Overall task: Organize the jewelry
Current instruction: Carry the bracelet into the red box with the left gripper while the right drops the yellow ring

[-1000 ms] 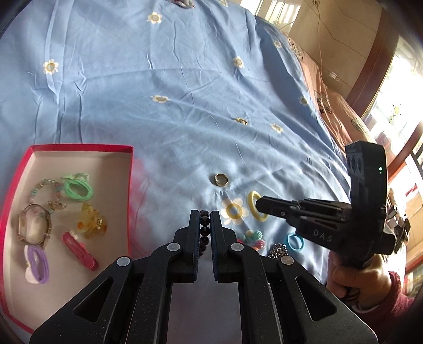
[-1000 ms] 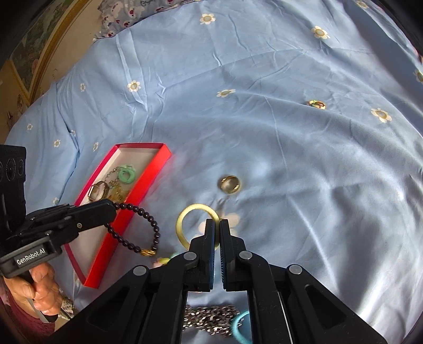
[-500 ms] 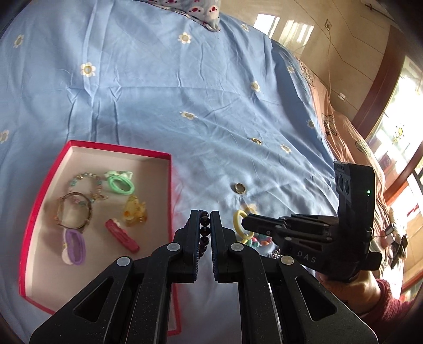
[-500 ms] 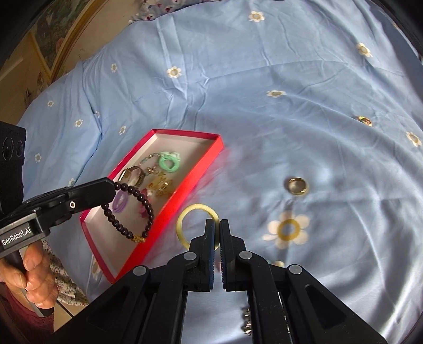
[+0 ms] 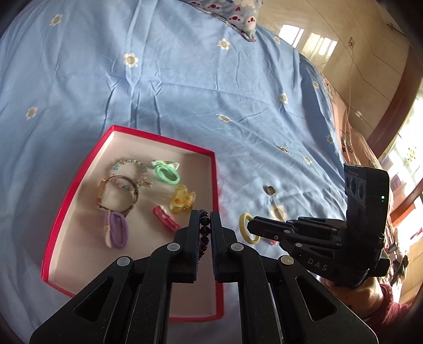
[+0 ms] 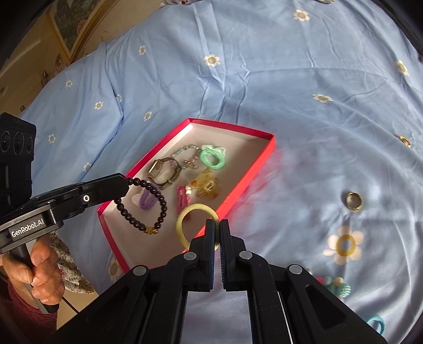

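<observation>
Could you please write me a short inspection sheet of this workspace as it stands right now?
Surface: blue flowered bedsheet, wrinkled.
Job's things: red shallow box holding hair ties, clips, a watch; gold ring lying on the sheet.
Clutter: beaded trinkets near the bottom edge.
Grippers: left gripper shut on dark beaded bracelet; right gripper shut on yellow hair ring, both over the box.
Cables: nothing seen.
Surroundings: wooden wall, framed picture.

Blue flowered bedsheet (image 6: 304,105) carries red box (image 6: 267,156), ring (image 6: 353,201)

A wide bed under a light-blue, daisy-printed cotton sheet (image 5: 185,87) fills the room; glossy tan wall panels (image 5: 343,39) reflect bright window daylight (image 5: 407,169) at right.
</observation>
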Motion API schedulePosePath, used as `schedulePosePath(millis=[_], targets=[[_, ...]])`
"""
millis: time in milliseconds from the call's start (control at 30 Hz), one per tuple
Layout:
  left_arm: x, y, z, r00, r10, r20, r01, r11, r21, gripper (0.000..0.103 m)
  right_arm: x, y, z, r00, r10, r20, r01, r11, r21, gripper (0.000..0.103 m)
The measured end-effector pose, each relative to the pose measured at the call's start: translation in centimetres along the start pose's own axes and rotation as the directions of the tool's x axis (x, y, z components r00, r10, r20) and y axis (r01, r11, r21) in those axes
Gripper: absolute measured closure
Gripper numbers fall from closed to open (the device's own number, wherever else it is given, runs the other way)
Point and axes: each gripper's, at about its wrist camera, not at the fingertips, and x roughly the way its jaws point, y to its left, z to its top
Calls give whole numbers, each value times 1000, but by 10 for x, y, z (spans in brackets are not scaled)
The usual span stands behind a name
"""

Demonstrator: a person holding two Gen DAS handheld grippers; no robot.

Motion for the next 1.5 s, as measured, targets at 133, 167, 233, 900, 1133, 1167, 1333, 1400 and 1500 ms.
schedulePosePath(millis=[133, 167, 233, 900, 1133, 1167, 1333, 1400, 1500], targets=[[1, 14, -4, 1000, 7, -6, -7, 999, -32, 97, 12, 14, 2, 1000, 11, -21, -11, 999, -32, 100], [3, 18, -5, 1000, 9, -8, -10, 999, -42, 97, 15, 17, 2, 1000, 12, -27, -13, 999, -38, 100], [4, 25, -8, 1000, 9, -11, -10, 998, -61, 97, 22, 23, 3, 999, 14, -40, -16, 999, -52, 100], [17, 95, -31, 991, 122, -46, -129, 976, -176, 97, 91, 68, -5, 979, -77, -191, 28, 969, -245, 100], [26, 103, -39, 984, 160, -72, -171, 969, -177, 96, 91, 69, -4, 977, -77, -197, 26, 968, -249, 96], [26, 103, -39, 984, 161, -74, -172, 969, -178, 96, 91, 69, -4, 978, -73, -197, 23, 969, -246, 95], [27, 104, -40, 981, 171, -87, -185, 965, -185, 96, 92, 68, -2, 979, -59, -197, 14, 974, -224, 94], [25, 104, -40, 981, 175, -88, -189, 964, -187, 95, 89, 67, -2, 980, -50, -192, 7, 977, -215, 94], [22, 101, -40, 980, 181, -87, -194, 964, -183, 89, 84, 66, -1, 984, -29, -178, -7, 980, -199, 93]])
